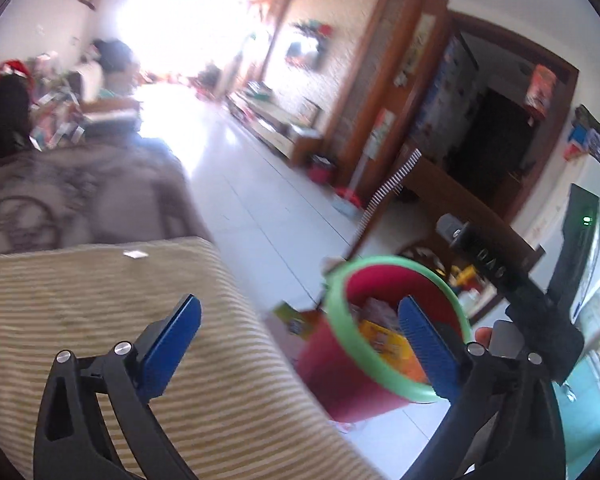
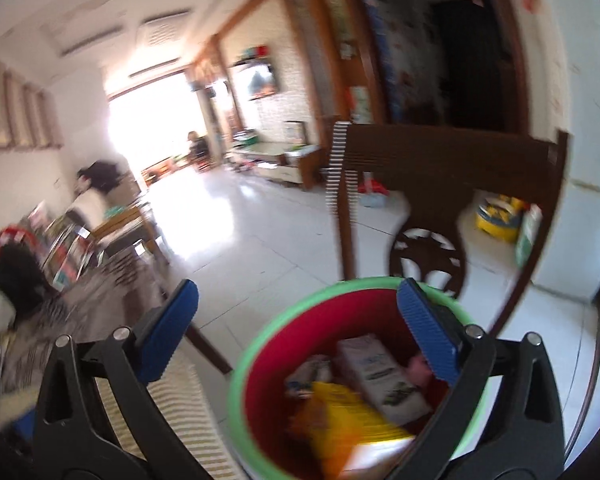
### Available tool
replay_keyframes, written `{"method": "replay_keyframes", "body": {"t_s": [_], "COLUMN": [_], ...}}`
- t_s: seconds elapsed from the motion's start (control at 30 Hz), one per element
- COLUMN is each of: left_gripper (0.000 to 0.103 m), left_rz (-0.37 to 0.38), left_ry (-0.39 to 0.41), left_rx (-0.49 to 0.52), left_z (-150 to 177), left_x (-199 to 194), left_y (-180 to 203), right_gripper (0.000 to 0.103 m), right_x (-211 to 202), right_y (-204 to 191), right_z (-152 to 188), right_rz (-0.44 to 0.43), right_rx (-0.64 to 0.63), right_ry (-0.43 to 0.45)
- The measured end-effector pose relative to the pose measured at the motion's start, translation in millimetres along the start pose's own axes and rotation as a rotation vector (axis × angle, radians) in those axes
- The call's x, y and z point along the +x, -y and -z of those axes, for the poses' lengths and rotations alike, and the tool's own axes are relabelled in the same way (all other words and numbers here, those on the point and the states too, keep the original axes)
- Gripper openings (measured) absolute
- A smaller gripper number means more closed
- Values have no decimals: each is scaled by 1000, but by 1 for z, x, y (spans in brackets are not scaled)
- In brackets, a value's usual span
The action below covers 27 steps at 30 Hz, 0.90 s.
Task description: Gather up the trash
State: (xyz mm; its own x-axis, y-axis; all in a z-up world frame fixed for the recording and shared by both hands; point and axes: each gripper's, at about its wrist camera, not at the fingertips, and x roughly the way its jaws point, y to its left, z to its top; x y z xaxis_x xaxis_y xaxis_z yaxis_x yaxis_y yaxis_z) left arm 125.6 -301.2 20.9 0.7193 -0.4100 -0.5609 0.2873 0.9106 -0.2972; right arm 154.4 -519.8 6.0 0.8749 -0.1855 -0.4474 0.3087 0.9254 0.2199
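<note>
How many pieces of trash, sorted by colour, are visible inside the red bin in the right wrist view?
White carton: 1
Yellow wrapper: 1
Pink piece: 1
Multicoloured wrapper, blurred: 1
Total: 4 visible in the red bin; more may lie hidden underneath.

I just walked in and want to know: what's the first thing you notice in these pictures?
The red bin with a green rim jumps out, low in both views, stuffed with a yellow wrapper and a white carton. Blue fingers spread wide frame it, holding nothing. In the left view, a small white scrap lies on the striped cloth beside the bin.
</note>
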Motion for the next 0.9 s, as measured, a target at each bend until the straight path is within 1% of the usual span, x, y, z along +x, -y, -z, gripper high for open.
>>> {"method": "replay_keyframes", "body": {"t_s": [0.13, 0.23, 0.27, 0.33, 0.37, 0.4, 0.47, 0.53, 0.57, 0.63, 0.67, 0.7, 0.73, 0.8, 0.83, 0.9], "left_gripper": [95, 95, 95, 95, 95, 95, 95, 95, 95, 95, 95, 95, 95, 95, 95, 95], "left_rz": [-69, -90, -107, -143, -152, -153, -150, -155, -163, -180, -184, -194, -203, -209, -186, -148], "left_ry": [72, 97, 108, 141, 161, 182, 234, 283, 294, 293, 291, 297, 301, 292, 279, 272], "left_rx": [12, 8, 8, 18, 26, 33, 39, 37, 36, 38, 39, 38, 37, 14, -4, -38], "left_z": [2, 4, 6, 14, 17, 21, 30, 36, 37, 39, 40, 41, 43, 41, 39, 37], "left_x": [-39, -60, -68, -80, -88, -95, -113, -126, -128, -135, -137, -142, -146, -152, -154, -159], "left_y": [-28, -47, -54, -64, -66, -71, -81, -89, -92, -97, -99, -102, -103, -111, -117, -127], "right_gripper": [98, 98, 98, 98, 98, 98, 98, 98, 98, 98, 98, 98, 98, 98, 98, 98], "right_x": [-10, -25, -34, -55, -68, -82, -95, -103, -105, -111, -117, -124, -134, -140, -140, -133], "right_y": [-39, -63, -72, -89, -99, -109, -123, -127, -127, -122, -120, -116, -114, -118, -120, -126], "right_z": [4, 8, 9, 12, 14, 19, 31, 47, 57, 63, 63, 65, 68, 73, 75, 79], "right_rz": [-61, -100, -108, -88, -71, -46, -12, -3, -2, -13, -28, -49, -45, 30, 50, 59], "right_rx": [-57, -85, -101, -143, -175, -213, -259, -263, -254, -202, -172, -138, -111, -121, -114, -127], "right_ry": [3, 18, 45, 120, 174, 233, 279, 271, 255, 217, 226, 253, 289, 315, 312, 264]}}
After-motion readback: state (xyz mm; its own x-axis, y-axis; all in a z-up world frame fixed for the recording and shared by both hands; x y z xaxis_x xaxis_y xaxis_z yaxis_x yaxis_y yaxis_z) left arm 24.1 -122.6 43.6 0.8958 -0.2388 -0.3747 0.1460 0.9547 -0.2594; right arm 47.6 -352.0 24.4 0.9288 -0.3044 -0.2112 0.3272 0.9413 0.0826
